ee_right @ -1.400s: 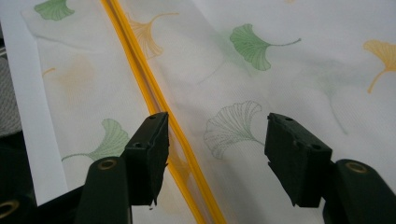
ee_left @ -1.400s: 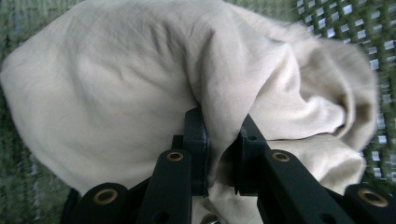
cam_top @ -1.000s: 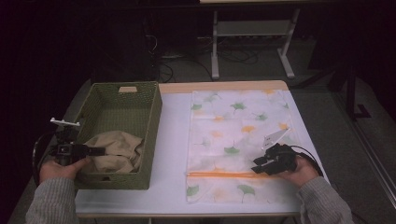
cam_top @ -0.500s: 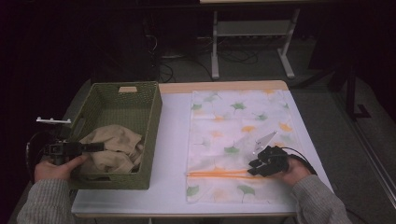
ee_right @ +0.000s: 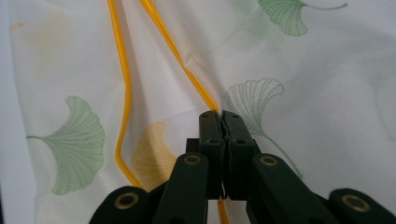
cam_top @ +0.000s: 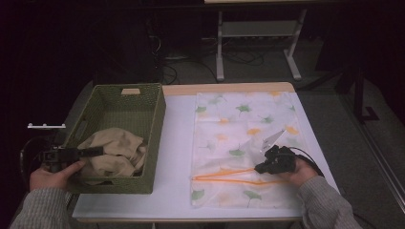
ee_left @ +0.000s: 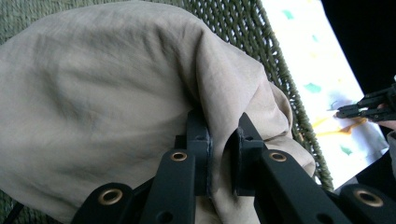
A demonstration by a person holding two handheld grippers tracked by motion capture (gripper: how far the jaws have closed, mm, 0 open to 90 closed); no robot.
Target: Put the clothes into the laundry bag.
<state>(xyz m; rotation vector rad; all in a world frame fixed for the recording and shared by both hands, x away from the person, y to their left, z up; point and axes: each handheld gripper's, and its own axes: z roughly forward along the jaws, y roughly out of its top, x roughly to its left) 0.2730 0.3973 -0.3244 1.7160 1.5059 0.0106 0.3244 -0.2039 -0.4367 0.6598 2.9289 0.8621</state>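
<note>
Walling the beige cloth (cam_top: 114, 155): green basket (cam_top: 155, 126), beside leaf-print bag (cam_top: 243, 119).

High view overhead facing forward, tongs views close, sharing patterned bag (cam_top: 243, 138)

- A white table (cam_top: 176, 143) fills the middle.
- Beyond it, at twelve o'clock, a metal stand (cam_top: 258, 36) on the dark floor.
- Cables (cam_top: 172, 71) trail at eleven.
</note>
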